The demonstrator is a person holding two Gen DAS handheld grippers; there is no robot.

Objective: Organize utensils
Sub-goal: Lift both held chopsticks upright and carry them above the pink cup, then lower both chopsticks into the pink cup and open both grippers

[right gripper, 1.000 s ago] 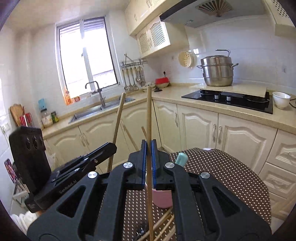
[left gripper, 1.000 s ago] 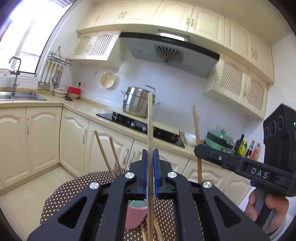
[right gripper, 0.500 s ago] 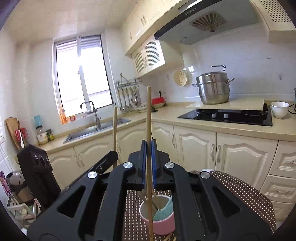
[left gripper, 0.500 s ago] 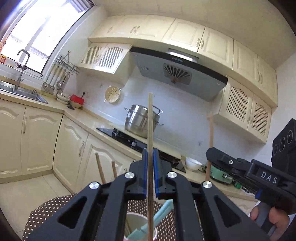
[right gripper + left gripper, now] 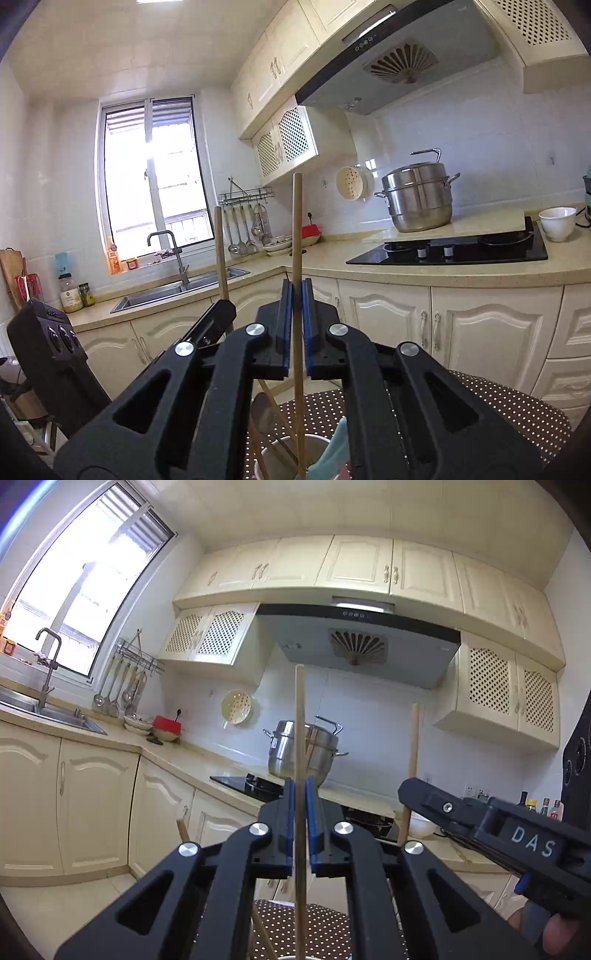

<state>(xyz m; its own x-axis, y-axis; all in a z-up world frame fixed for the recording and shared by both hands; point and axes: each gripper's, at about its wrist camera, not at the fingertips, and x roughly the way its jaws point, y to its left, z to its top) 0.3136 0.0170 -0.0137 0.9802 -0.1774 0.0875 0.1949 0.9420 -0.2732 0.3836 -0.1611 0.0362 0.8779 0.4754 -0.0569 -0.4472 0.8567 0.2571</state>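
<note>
Each gripper, left and right, has its jaws clamped mid-shaft on a light, stiff, slippery wooden chopstick, held upright over the cup.

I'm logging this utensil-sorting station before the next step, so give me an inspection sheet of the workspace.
Surface: round table with brown dotted cloth.
Job's things: cup holding chopsticks and a teal utensil; one upright chopstick in left tongs, another chopstick in right tongs.
Clutter: nothing seen.
Grippers: both tongs shut on their chopsticks.
Cables: nothing seen.
Surroundings: steel pot, hob, sink, window.
</note>
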